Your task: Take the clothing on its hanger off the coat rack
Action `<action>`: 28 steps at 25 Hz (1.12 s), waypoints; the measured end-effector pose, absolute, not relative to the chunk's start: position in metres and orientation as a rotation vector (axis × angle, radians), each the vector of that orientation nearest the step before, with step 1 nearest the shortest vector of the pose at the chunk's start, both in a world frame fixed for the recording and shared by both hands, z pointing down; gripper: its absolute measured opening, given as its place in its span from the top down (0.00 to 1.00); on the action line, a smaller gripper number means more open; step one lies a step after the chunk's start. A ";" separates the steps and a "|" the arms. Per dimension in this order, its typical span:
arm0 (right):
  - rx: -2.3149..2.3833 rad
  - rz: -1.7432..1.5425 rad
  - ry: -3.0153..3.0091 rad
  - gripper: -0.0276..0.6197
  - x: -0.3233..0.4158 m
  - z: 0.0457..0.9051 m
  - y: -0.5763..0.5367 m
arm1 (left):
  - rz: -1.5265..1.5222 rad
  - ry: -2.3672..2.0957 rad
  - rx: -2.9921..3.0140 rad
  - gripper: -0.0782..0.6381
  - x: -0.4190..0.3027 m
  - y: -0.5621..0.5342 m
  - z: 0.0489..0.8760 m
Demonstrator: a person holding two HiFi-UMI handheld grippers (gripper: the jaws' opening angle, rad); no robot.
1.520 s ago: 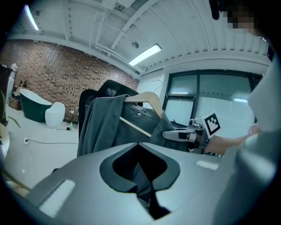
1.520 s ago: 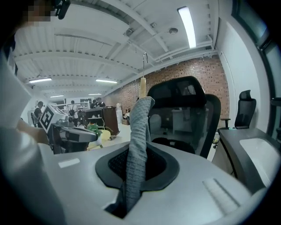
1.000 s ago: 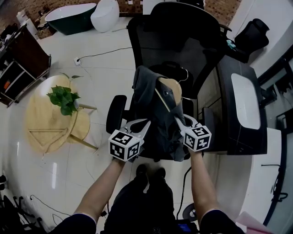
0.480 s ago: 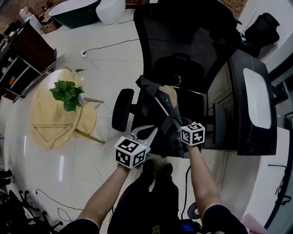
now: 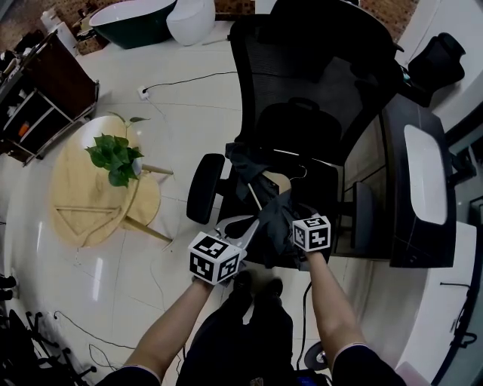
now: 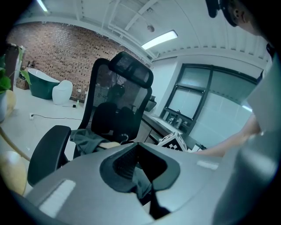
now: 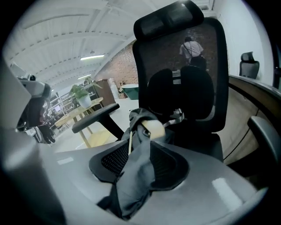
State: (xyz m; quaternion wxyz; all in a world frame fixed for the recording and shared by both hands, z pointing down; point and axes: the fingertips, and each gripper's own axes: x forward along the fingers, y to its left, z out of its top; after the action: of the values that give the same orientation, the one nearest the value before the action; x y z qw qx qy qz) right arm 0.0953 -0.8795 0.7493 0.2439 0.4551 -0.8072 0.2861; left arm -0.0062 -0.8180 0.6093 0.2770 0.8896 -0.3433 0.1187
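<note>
A dark grey garment (image 5: 253, 181) on a wooden hanger (image 5: 278, 181) lies on the seat of a black office chair (image 5: 324, 90), with the metal hook (image 7: 178, 115) pointing toward the backrest. My right gripper (image 5: 291, 214) is at the garment's near edge. Its jaws are opening, and a fold of the grey cloth (image 7: 136, 176) hangs loose between them, by the hanger's pale end (image 7: 153, 128). My left gripper (image 5: 240, 226) stands open at the garment's near left edge. A scrap of cloth (image 6: 140, 180) shows in the gap of my left gripper (image 6: 138, 165).
The chair's left armrest (image 5: 204, 187) sits just left of the garment. A round wooden table (image 5: 83, 203) with a potted plant (image 5: 113, 158) stands to the left. A dark desk (image 5: 423, 188) runs along the right. A bathtub (image 5: 136, 19) and a shelf (image 5: 38, 98) stand farther back.
The garment and hanger have come down from mid-air onto the chair seat. Both grippers followed it down and nearer, and the right jaws have spread apart on the cloth.
</note>
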 end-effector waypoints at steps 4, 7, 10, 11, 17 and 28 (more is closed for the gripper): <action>1.287 0.755 -2.217 0.71 0.109 0.726 -0.873 | 0.300 -0.912 2.413 0.87 -0.002 -0.825 0.598; 1.344 0.722 -2.276 0.74 0.116 0.689 -0.869 | 0.285 -0.893 2.433 0.87 0.005 -0.829 0.588; 1.403 0.673 -2.365 0.79 0.115 0.640 -0.865 | 0.267 -0.886 2.459 0.87 0.010 -0.829 0.571; 1.422 0.651 -2.392 0.81 0.116 0.623 -0.863 | 0.258 -0.883 2.470 0.87 0.012 -0.829 0.563; 1.528 0.487 -2.542 0.94 0.118 0.520 -0.845 | 0.175 -0.862 2.534 0.87 0.025 -0.830 0.514; 1.551 0.150 -2.744 0.95 0.100 0.381 -0.822 | 0.021 -0.785 2.723 0.87 0.047 -0.826 0.415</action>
State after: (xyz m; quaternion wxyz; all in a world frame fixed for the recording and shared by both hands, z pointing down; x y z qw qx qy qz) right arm 0.0995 -0.8220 0.3811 -0.0071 0.4914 -0.8696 0.0475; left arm 0.0473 -0.8258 0.4147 0.1534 0.9494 -0.2738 0.0074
